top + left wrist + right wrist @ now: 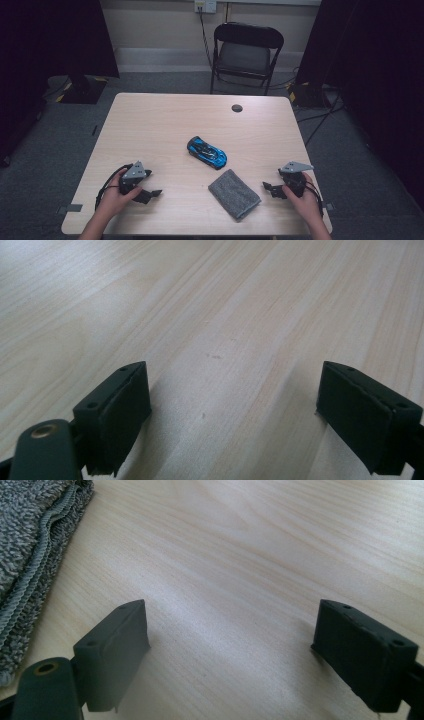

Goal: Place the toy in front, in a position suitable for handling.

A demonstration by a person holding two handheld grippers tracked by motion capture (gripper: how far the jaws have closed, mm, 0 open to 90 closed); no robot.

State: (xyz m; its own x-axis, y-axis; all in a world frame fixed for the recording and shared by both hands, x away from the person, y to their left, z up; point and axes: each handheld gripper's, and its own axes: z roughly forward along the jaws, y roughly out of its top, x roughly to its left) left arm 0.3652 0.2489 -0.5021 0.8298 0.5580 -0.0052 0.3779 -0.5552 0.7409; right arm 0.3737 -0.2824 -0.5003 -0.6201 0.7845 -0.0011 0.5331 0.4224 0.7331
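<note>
Cloth: we see a grey folded terry cloth with a stitched hem (234,193) lying flat on the pale wooden table (165,125), near its front edge and a little right of the middle.
Toy car: a small shiny blue and black toy car (207,152) stands on the table just behind the cloth, apart from it, turned diagonally.
Cloth and right claw: the right gripper (270,189), black with a grey three-cornered plate on top, rests on the table to the right of the cloth, near it but not touching, and it points toward the cloth.
Right claw state: in the right gripper view we see its two black jaws standing wide apart, with only bare wood between them; it holds nothing.
Cloth in right gripper view: the cloth (35,545) comes in at the left edge, ahead of the left jaw and beside it.
Left claw: the left gripper (150,193) rests at the left front of the table, well apart from the cloth and from the car, and it points to the right.
Left claw state: in the left gripper view its jaws are also spread wide over bare wood (225,340), gripping nothing.
Hands: the left hand (116,197) and the right hand (301,199) of the person hold the grippers from behind.
Cut off: the cloth is cut by the frame in the right gripper view, so we see only its hem side.
Hard to make out: details of the car are too small for us to tell.
Farther off: a small dark round cap (237,108) sits in the table near its far edge, and a black folding chair (247,52) stands behind the table.
</note>
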